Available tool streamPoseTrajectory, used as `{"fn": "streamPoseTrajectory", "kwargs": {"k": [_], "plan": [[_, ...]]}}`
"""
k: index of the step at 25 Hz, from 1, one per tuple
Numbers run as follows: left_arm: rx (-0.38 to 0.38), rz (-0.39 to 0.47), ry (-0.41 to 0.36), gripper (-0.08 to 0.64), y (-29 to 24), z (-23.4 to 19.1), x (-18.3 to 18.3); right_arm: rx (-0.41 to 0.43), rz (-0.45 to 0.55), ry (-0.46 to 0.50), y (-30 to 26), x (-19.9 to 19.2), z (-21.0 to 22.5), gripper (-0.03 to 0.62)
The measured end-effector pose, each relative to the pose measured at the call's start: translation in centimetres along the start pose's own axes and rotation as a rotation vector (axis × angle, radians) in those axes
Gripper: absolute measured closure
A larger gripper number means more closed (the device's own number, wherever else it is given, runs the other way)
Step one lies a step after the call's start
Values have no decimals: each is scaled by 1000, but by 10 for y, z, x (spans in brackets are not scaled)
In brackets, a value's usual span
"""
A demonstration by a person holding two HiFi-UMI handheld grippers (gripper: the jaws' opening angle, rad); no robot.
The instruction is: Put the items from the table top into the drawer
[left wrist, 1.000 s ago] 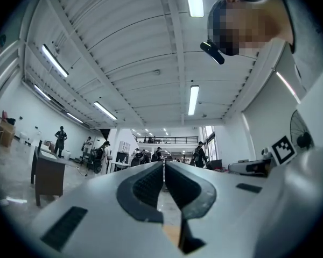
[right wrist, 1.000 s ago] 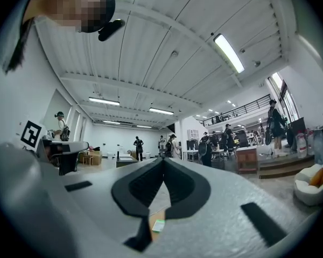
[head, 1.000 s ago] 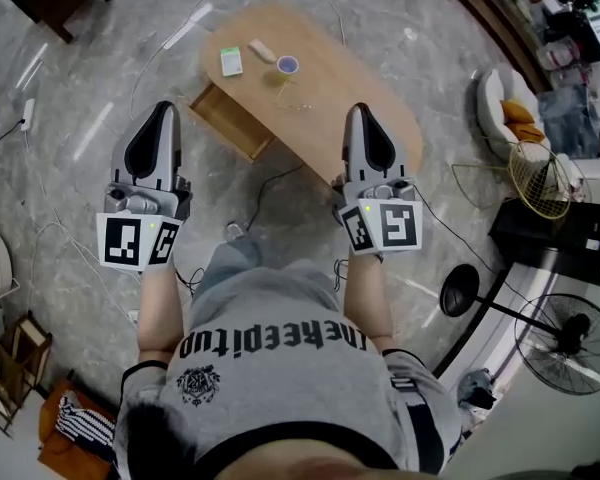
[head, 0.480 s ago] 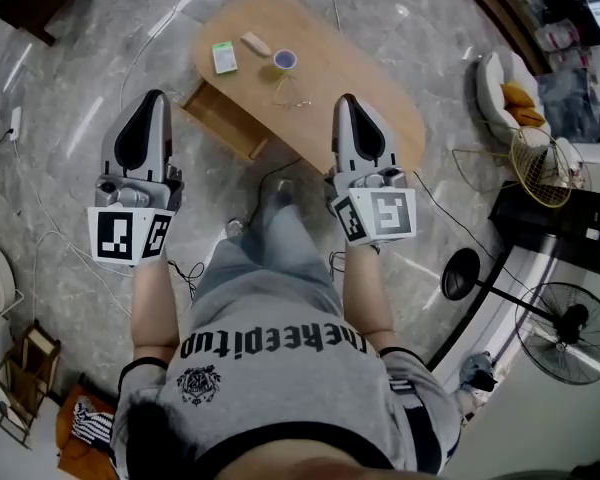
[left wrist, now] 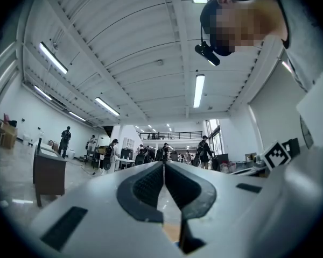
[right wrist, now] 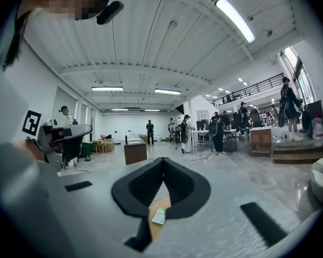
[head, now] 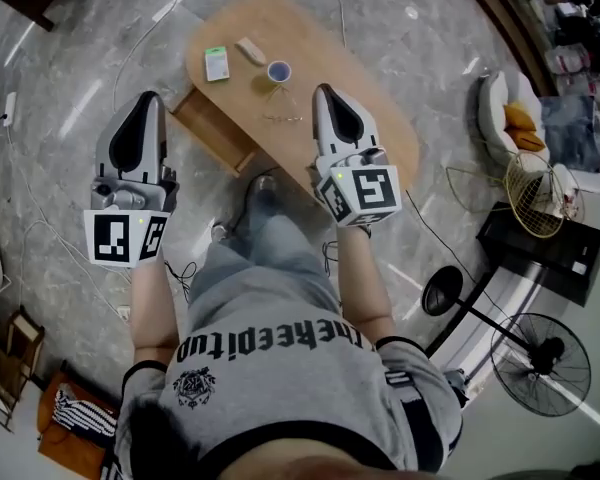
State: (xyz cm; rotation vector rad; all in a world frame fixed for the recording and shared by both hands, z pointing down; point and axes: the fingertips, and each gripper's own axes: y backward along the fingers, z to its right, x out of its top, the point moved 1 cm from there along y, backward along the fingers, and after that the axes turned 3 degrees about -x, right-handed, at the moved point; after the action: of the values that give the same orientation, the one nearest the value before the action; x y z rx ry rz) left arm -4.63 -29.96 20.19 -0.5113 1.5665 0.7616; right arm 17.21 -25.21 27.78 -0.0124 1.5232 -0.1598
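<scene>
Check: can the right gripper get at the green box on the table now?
Probably yes. The right gripper, shut and empty, hangs over the table; the green box lies flat and uncovered at its far left end. Only the low blue cup sits roughly between.

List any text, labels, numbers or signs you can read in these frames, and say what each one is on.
Nothing reads cleanly enough to quote.
On the grey shirt: one line of bold black lettering, seen upside down, not reliably readable.
On the shirt emblem: lettering too small.
On the green box on the table: print too small.
On the cubes of the left gripper and right gripper: square black-and-white markers, no words.
</scene>
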Motion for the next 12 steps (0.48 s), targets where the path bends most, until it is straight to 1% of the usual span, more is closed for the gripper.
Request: {"fn": "streamPoseTrajectory", "kwargs": {"k": [4,10,12], "plan": [[35,7,2,548,-24,-4,-18,48,-75,-25,-36,-29,20,595],[65,-7,-19,548,-53,-10,-48,132,-230,-72,-77,-90,39,589],[76,-15,-21,548,-61,-14,-59,148,-274,-85,-88,-110,45,588]]}}
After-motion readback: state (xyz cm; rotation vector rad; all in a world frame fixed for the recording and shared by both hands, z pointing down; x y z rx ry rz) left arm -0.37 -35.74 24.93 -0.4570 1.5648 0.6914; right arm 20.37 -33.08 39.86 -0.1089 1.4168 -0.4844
